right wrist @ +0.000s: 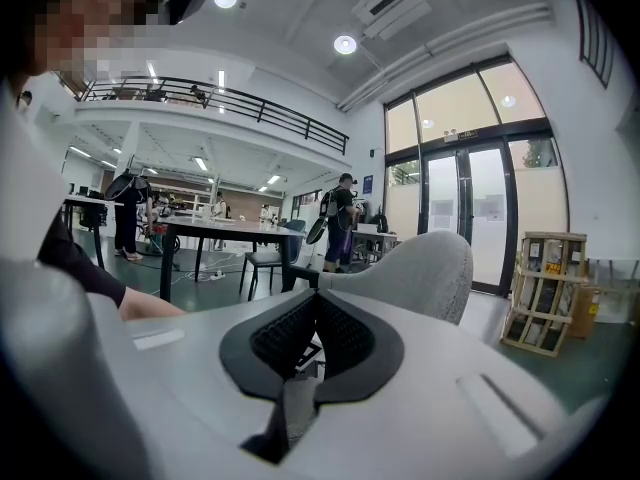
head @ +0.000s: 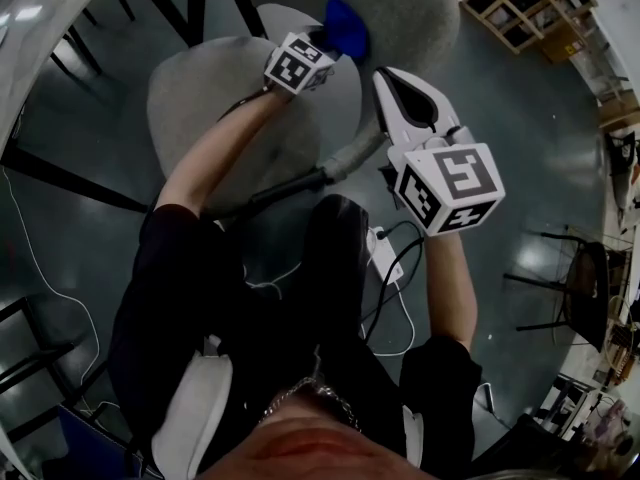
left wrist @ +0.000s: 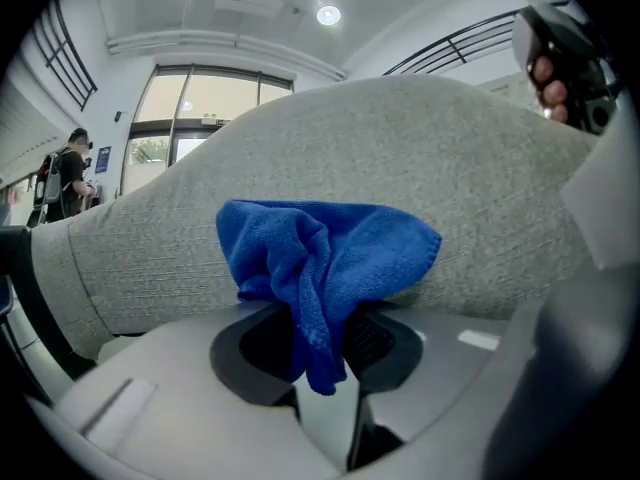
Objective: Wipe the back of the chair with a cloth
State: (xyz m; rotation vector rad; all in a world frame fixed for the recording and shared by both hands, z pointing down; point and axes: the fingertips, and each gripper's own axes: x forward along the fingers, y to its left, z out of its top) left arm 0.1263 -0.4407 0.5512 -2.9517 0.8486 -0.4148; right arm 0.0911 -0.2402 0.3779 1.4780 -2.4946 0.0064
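The crumpled blue terry cloth (left wrist: 330,263) is pressed against the grey woven-fabric chair back (left wrist: 420,158), just below its rounded top edge. A fold of the cloth hangs down between the jaws of the left hand-held gripper (left wrist: 322,340), which are clenched on it. In the head view the cloth (head: 347,26) shows as a blue bunch against the chair back (head: 410,8), at the tip of the left hand-held gripper (head: 335,43), whose marker cube sits just below and to the left of it.

The right hand-held gripper (head: 386,76) is held beside the chair back, a little below and to the right of the cloth and not touching the fabric. In its own view the right hand-held gripper (right wrist: 310,333) has its dark ribbed pads (right wrist: 285,336) pressed together with nothing between them.

Below and to the left of the chair back in the head view lies a rounded grey upholstered seat (head: 215,108), and all around is a dark glossy floor (head: 90,158). A white cable (head: 400,308) runs across that floor below the chair back. To the right of the chair back stands a light wooden slatted crate (head: 525,8).

The right gripper view also shows a dark-legged worktop (right wrist: 215,228) with people standing near it, and tall glass doors (right wrist: 470,218).
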